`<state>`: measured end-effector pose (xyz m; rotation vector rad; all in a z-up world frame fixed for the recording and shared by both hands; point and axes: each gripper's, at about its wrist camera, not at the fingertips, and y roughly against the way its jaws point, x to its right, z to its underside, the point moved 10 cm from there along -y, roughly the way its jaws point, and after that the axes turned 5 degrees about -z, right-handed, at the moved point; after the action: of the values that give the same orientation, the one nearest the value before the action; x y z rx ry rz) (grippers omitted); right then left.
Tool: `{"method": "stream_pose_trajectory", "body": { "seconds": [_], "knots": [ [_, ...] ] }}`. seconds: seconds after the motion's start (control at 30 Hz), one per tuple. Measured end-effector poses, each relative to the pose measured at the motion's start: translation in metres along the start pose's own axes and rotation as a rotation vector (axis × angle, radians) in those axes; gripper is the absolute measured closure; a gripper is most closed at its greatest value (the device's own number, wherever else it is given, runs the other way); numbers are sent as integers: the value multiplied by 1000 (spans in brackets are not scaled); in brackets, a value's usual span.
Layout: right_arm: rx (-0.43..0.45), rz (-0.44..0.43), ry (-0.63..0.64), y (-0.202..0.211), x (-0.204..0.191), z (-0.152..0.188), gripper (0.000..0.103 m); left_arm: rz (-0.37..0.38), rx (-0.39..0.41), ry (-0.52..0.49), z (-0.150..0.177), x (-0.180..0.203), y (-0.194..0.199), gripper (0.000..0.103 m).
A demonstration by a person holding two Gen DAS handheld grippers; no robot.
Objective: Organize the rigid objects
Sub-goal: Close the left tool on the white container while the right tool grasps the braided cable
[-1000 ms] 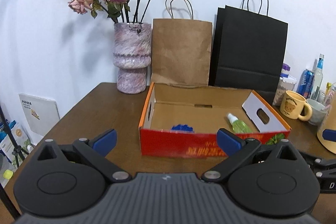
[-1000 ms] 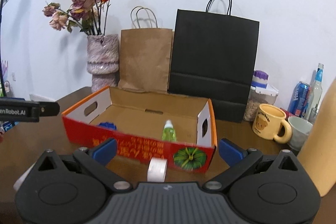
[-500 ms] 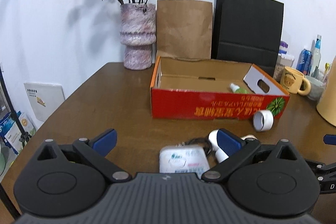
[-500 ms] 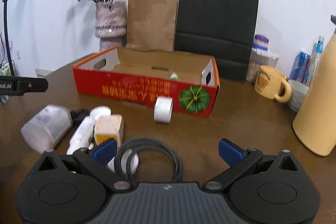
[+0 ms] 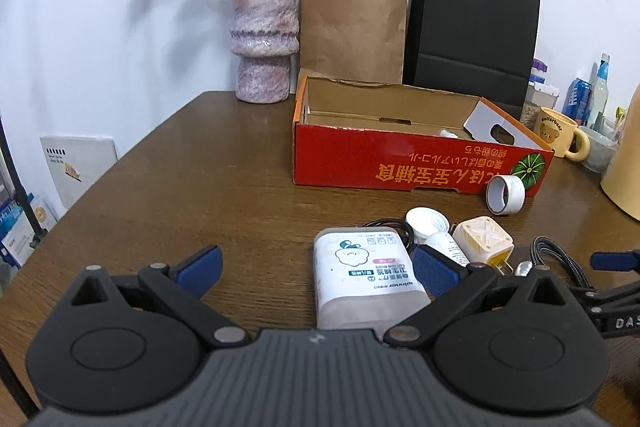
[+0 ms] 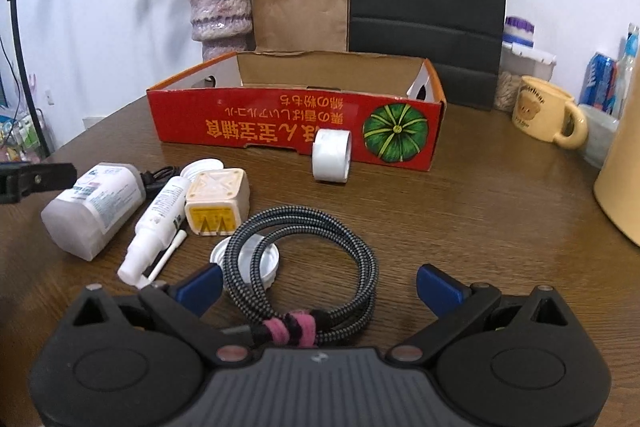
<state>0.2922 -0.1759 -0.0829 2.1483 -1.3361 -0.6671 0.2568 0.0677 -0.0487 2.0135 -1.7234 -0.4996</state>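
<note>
Brown wood of the table [image 5: 208, 179] fills the left wrist view, where the left gripper [image 5: 316, 267] stands released with nothing between its blue pads; a second ago this camera sat close over the red cardboard box [image 5: 400, 167] and looked down into it, and now it has drawn back and low, so that the loose pile has come into view. The translucent cotton-bud case [image 5: 364, 275] lies flat just ahead, nearer the right-hand finger than the left, with the white tube [image 5: 444, 247] and the cream plug adapter [image 5: 482, 239] beyond that finger, and the tape roll [image 5: 505, 194] further ahead, touching or nearly touching the box front. In the right wrist view the right gripper [image 6: 320, 285] is likewise released and holds nothing, and it too has pulled back from the box: the coiled braided cable [image 6: 320, 255] now lies between its spread fingers, resting over a white lid [image 6: 246, 259] near the left-hand finger, while the case [image 6: 94, 205], tube [image 6: 158, 223] and adapter [image 6: 218, 201] lie ahead and to the left. The box [image 6: 296, 123] stands well ahead of both jaws. By my reading, both tools have turned from the box to fetch the next pieces, the case and the cable being the likeliest picks
</note>
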Motion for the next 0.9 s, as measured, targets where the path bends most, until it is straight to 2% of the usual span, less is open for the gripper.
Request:
{"method": "stream_pose_trajectory", "body": {
  "seconds": [0.1,0.23,0.33,0.4,0.6,0.9],
  "knots": [
    [-21,-31,-19,-12,2,0,0,7,-4,8,2,-1,-2,0],
    [-23,-12,18,-20,0,0,1,14,-12,20,3,-3,-4,0],
    [-12,-13,45,-19,-4,0,12,11,-16,25,3,-4,-6,0],
    [-2,-25,41,-17,-5,-1,15,9,-18,28,4,-5,-6,0],
    [13,-15,39,-12,-7,0,17,7,-12,27,4,-5,-5,0],
    [86,62,71,5,-6,-4,17,24,-1,17,5,1,-4,0]
  ]
}}
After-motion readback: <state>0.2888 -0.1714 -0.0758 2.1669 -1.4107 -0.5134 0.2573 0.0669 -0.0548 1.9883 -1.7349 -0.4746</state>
